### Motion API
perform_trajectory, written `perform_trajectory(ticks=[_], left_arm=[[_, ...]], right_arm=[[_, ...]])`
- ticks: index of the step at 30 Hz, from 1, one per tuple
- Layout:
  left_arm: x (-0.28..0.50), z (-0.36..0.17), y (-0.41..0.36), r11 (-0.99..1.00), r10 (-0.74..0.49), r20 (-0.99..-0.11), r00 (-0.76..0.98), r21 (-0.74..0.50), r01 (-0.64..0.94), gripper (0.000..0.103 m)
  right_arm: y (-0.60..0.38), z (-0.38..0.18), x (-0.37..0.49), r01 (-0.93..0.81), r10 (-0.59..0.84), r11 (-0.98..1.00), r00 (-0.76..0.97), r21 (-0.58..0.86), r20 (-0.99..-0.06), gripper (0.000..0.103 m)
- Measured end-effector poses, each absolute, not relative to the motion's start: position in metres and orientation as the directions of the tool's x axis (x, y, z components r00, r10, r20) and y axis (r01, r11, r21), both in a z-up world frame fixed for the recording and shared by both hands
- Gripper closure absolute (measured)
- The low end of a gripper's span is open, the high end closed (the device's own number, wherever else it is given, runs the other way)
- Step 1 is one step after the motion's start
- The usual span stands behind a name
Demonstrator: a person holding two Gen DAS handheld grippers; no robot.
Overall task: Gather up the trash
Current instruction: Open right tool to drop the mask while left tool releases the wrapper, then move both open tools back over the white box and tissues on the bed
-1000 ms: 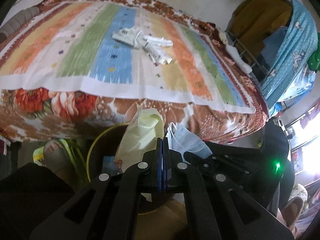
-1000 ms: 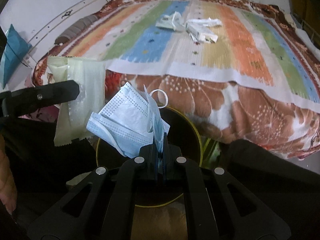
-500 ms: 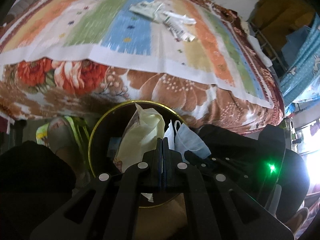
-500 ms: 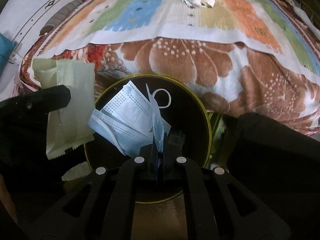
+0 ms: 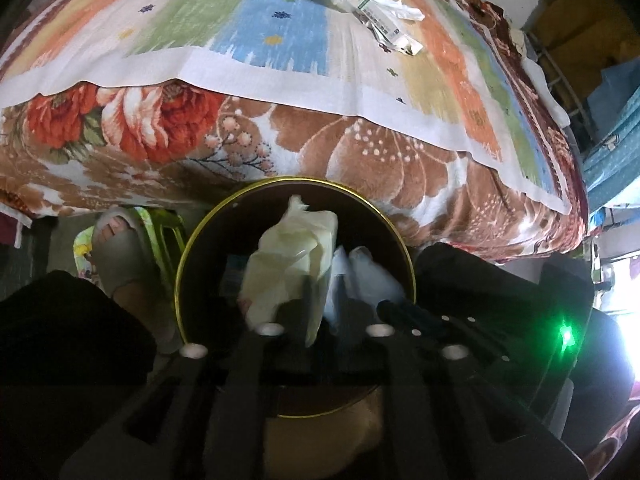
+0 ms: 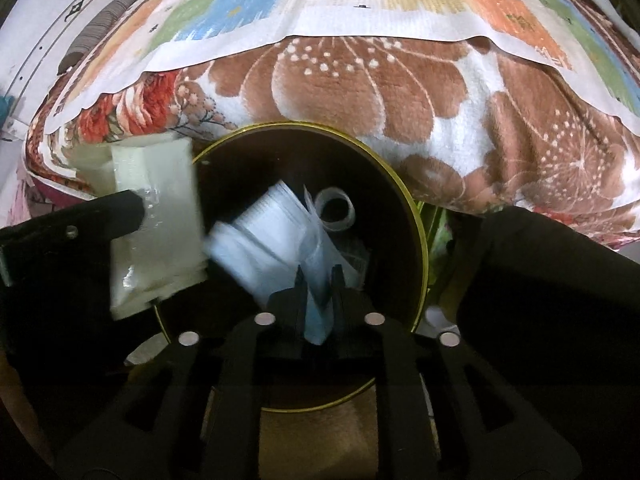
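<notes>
Both grippers hang over a dark round bin with a yellow rim [image 5: 208, 220] [image 6: 420, 232] at the foot of the bed. My left gripper [image 5: 322, 300] has its jaws parted, and a pale yellow-green wrapper [image 5: 292, 264] lies blurred between and ahead of them, over the bin mouth. It also shows in the right wrist view [image 6: 156, 216]. My right gripper [image 6: 318, 284] has its jaws parted too, with a light blue face mask [image 6: 272, 240] loose between them over the bin. More white wrappers [image 5: 376, 12] lie on the striped bedcover.
The bed with a floral blanket [image 5: 360, 152] and striped cover [image 5: 280, 28] fills the space beyond the bin. A foot in a grey slipper [image 5: 120, 248] stands left of the bin. A blue curtain [image 5: 616, 152] hangs at the right.
Both grippers dropped lower over the bin and tilted down. Both jaws opened, and the wrapper and the mask are coming loose and blurred.
</notes>
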State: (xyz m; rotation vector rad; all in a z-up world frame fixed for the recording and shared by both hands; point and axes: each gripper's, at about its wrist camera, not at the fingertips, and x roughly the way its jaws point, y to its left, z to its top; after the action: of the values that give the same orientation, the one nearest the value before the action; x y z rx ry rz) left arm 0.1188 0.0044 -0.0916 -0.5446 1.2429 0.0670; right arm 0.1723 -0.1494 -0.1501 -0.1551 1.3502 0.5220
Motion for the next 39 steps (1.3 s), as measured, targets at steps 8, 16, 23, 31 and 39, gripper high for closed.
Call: perform_trajectory(ticks=[8, 16, 23, 31, 39], left_arm=[[0.114, -0.072, 0.017, 0.863, -0.207, -0.889, 0.408, -0.363, -0.353, 0.075], [0.116, -0.053, 0.018, 0.879, -0.185, -0.873, 0.452, -0.352, -0.321, 0.074], [0.116, -0.026, 0.02, 0.905, -0.141, -0.845, 0.517, -0.321, -0.278, 0.065], [0.135, 0.009, 0.03, 0.921, -0.148, -0.809, 0.569, -0.323, -0.22, 0.041], [0.169, 0.032, 0.048, 0.953, -0.025, -0.763, 0.646, -0.213, -0.214, 0.006]], right_arm=[[-0.159, -0.13, 0.175, -0.434, 0.317, 0.873, 0.162, 0.222, -0.934, 0.072], [-0.156, -0.104, 0.174, -0.479, 0.359, 0.85, 0.218, 0.221, -0.907, 0.068], [-0.161, -0.077, 0.172, -0.51, 0.405, 0.831, 0.283, 0.222, -0.869, 0.061], [-0.161, -0.031, 0.186, -0.556, 0.444, 0.812, 0.391, 0.177, -0.806, 0.04], [-0.158, -0.016, 0.222, -0.549, 0.454, 0.814, 0.396, 0.19, -0.798, 0.019]])
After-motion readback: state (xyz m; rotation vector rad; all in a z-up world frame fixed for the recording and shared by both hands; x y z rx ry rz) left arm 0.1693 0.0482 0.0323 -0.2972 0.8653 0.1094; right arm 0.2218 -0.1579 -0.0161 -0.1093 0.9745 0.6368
